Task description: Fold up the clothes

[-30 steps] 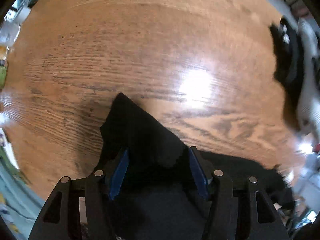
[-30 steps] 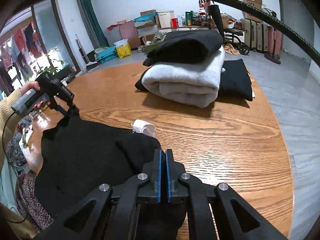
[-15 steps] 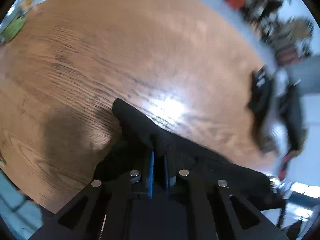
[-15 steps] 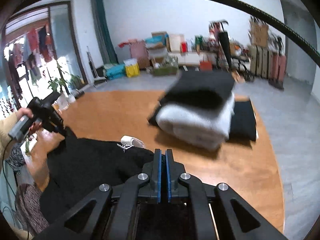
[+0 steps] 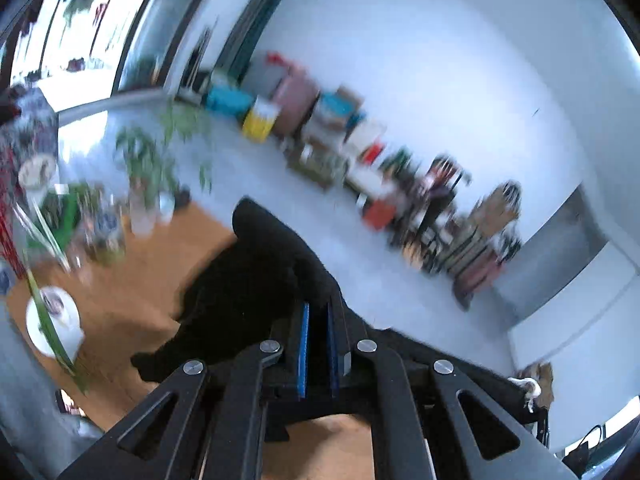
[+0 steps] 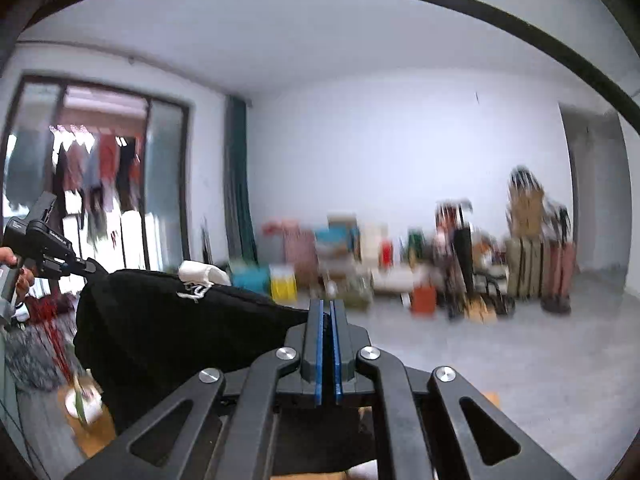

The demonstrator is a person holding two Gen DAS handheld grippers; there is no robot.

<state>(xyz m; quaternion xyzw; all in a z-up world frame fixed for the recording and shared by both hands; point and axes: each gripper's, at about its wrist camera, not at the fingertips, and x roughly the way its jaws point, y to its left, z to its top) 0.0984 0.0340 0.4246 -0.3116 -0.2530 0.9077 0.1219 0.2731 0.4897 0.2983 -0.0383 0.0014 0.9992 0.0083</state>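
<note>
Both grippers pinched the soft black knit garment (image 6: 168, 320) at separate edges, probably to stretch it out before folding. The left gripper (image 5: 318, 316) had clamped shut on a fold; the right gripper (image 6: 327, 312) gripped cloth near six o'clock. Earlier the garment lay on the round wooden table (image 5: 120, 300); now it hung above it.
</note>
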